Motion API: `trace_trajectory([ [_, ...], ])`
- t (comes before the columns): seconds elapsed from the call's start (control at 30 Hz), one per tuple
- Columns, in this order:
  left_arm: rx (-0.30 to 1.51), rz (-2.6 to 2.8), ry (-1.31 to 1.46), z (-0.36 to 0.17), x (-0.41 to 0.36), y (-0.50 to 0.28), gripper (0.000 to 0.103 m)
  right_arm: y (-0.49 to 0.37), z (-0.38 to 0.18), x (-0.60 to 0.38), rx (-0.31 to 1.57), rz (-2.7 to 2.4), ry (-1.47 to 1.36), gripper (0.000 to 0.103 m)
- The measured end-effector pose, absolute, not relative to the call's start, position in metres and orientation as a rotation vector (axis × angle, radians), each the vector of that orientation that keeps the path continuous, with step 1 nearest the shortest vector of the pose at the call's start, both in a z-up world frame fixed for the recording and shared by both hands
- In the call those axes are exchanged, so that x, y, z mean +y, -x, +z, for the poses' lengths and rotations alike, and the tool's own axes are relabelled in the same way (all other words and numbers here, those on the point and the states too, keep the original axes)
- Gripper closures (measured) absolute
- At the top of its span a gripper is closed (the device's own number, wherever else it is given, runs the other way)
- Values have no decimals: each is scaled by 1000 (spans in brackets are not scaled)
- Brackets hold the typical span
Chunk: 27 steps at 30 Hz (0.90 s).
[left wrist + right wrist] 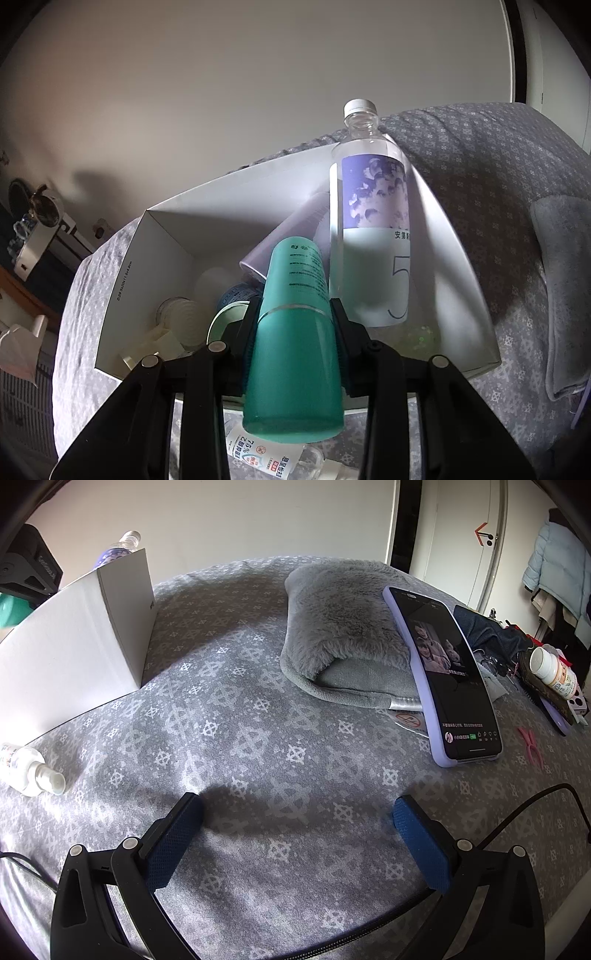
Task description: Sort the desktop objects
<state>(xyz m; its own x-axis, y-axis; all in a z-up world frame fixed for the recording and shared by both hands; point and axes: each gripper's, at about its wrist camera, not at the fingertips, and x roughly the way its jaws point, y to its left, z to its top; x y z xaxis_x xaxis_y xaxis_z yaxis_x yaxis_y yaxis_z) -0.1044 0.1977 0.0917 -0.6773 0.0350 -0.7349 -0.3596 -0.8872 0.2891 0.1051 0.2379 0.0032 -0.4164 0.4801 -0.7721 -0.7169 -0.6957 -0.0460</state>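
Note:
My left gripper (295, 314) is shut on a teal bottle (293, 350) and holds it over the near edge of a white cardboard box (122, 295). In the box stand a clear water bottle (373, 229) with a purple label, a lilac cup (288, 236) lying on its side, and several small jars and lids. A small sanitizer spray bottle (266, 456) lies on the grey patterned bedspread below the gripper; it also shows in the right wrist view (26, 768). My right gripper (297, 823) is open and empty just above the bedspread (258, 738).
A grey plush pillow (340, 635) lies ahead of the right gripper with a phone (443, 672) in a lilac case leaning on it. A pill bottle (554, 672), a pink clip (530, 744) and clutter lie far right. A black cable (535, 805) runs near right.

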Motion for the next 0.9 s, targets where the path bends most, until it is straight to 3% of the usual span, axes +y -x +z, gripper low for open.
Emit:
trace_trajectory([
  [0.1,615,2609,1141,94,198,102,59,-105,3,238,380,2135,1035,0],
  [0.13,634,2619,1134,94,199,100,44,-104,3,238,380,2135,1035,0],
  [0.2,624,2621,1087,100,197,93,30,-105,3,238,380,2135,1035,0],
  [0.37,472,2671,984,124,173,71,22,-105,3,238,380,2135,1035,0],
  [0.47,341,2762,931,134,140,53,13,-105,3,238,380,2135,1035,0],
  [0.53,254,2834,954,133,113,41,0,-104,3,238,380,2135,1035,0],
  [0.73,106,2938,1275,76,38,27,1,-104,3,238,380,2135,1035,0],
  [0.9,141,2827,1440,24,17,24,1,-105,3,238,380,2135,1035,0],
])
